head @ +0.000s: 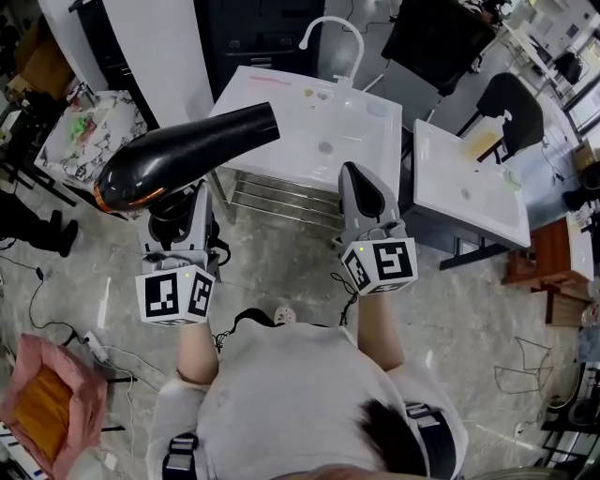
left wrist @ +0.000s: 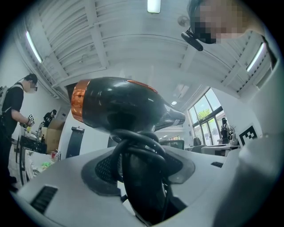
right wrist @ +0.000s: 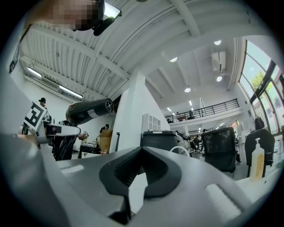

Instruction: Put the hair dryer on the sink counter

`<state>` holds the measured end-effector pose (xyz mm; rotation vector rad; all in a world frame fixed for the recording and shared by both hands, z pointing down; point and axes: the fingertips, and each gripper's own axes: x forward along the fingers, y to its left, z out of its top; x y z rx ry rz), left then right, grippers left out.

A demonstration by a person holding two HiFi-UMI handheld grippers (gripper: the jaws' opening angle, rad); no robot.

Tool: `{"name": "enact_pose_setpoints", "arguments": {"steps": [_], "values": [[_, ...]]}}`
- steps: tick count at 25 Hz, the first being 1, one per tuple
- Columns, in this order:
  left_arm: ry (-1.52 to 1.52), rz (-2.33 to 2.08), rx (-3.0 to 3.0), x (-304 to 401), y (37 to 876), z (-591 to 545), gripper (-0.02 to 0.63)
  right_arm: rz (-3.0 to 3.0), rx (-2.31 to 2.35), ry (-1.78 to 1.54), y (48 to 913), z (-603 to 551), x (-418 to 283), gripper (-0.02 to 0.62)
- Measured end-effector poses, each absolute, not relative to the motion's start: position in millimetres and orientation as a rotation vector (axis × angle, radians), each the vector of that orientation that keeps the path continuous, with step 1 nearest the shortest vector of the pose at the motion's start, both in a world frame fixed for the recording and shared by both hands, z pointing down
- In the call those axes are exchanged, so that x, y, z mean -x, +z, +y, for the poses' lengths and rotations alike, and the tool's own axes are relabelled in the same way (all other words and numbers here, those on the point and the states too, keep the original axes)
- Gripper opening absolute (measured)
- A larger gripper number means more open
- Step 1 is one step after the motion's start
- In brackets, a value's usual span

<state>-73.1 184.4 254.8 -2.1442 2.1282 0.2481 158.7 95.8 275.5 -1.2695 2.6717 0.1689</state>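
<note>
Black and glossy, with a copper-orange band round its rear end, the hair dryer point(head: 187, 150) sits clamped in the left tongs point(head: 176, 204). They stand wide around its handle, where the cord point(left wrist: 137, 146) is wound in loops. The dryer is up in the air at about ten o'clock in the head view, over the marbled floor point(head: 281, 272), its nozzle aimed toward two o'clock at the near corner of the white sink tabletop point(head: 281, 122). It is not on that tabletop. The right tongs point(head: 361, 183) are pressed together with nothing between them and point at twelve o'clock beside the tabletop's front edge. The basin with its curved faucet point(head: 328, 28) lies straight ahead at twelve o'clock. A second white tabletop point(head: 459, 187) with a soap bottle point(head: 483, 141) is at two o'clock. I judge this to be the carrying step, with the set-down not yet begun. The next move calls for bringing the dryer over a bare flat part of the tabletop, lowering it until the body rests, and only then spreading the left tongs, since the round barrel could roll.
</note>
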Motion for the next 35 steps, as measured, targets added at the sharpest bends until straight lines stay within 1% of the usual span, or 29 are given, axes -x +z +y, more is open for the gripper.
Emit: {"name": "enact_pose_setpoints", "arguments": {"steps": [14,35], "values": [[0.226,2.118,2.171,105,260,118,0.252,2.695,1.28,0.135,289,34,-124,0.011],[0.199,2.015,2.287,206,259,-41,0.252,2.644,1.389,0.139,285,-108,-22,0.011]]}}
